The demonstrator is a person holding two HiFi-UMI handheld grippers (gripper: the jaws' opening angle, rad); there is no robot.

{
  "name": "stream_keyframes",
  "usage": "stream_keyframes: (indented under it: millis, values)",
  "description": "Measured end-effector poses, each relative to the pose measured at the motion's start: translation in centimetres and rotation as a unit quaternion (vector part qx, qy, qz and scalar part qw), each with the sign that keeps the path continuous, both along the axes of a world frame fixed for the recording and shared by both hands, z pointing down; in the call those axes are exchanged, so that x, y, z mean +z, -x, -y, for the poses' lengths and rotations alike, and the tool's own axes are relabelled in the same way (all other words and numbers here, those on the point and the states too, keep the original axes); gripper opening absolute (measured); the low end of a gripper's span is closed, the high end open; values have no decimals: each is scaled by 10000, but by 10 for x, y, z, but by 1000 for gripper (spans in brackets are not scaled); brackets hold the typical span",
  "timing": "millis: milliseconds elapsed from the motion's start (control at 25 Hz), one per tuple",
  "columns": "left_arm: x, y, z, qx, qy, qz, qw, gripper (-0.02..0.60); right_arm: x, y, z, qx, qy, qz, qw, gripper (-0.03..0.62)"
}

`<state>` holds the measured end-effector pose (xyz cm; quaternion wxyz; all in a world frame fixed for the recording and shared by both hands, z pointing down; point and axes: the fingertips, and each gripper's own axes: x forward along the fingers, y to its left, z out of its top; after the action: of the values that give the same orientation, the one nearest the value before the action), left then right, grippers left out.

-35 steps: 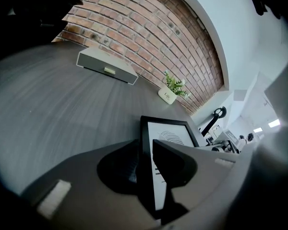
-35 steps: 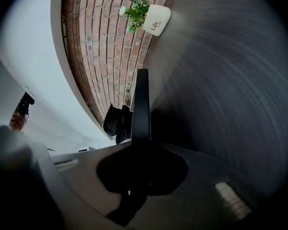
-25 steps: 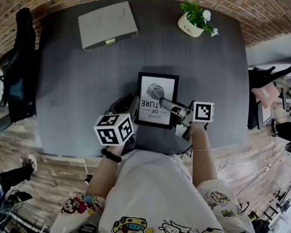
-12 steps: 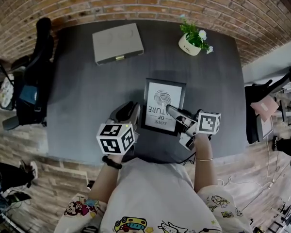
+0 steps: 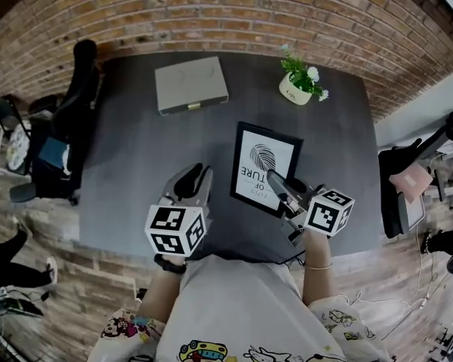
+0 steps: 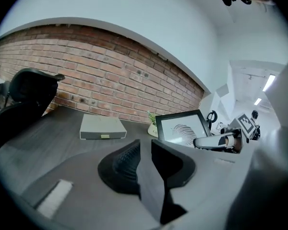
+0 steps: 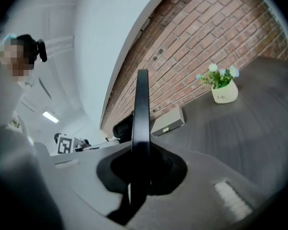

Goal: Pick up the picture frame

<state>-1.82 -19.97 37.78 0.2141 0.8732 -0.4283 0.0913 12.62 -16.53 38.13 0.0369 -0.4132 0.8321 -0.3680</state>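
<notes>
The picture frame (image 5: 263, 166), black with a white fingerprint print, hangs tilted above the dark table (image 5: 136, 164). My right gripper (image 5: 275, 181) is shut on its near edge. In the right gripper view the frame (image 7: 142, 104) shows edge-on as a thin black bar rising from between the pads. My left gripper (image 5: 195, 175) hovers to the frame's left, apart from it. Its jaws are closing with nothing between them, and a gap still shows in the left gripper view (image 6: 145, 146). That view also shows the frame (image 6: 180, 130) held up at the right.
A flat grey box (image 5: 190, 84) lies at the table's far left. A small potted plant (image 5: 298, 81) stands at the far right by the brick wall. A black chair (image 5: 68, 119) is off the table's left edge, and office gear sits to the right.
The frame has come up off the table in my right gripper and tilted. Both grippers have risen, and the left has drawn away from the frame's left edge.
</notes>
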Motion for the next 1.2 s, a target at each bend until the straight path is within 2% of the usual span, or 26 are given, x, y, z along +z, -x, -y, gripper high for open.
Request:
stream_keyframes:
  millis: [200, 560, 920, 1200]
  values:
    - [-18, 5, -10, -13, -248, 38, 9997, 81, -18, -1, -12, 49, -489, -882, 9949, 14]
    - [-35, 5, -31, 131, -627, 330, 9974, 58, -43, -15, -35, 407, -1213, -1902, 9734, 12]
    - [-47, 3, -42, 115, -975, 495, 9939, 14, -57, -38, -51, 943, -1625, -2458, 9509, 12]
    - [-45, 1, -45, 146, -1058, 547, 9928, 14, -61, -46, -57, 1101, -1816, -2636, 9410, 12]
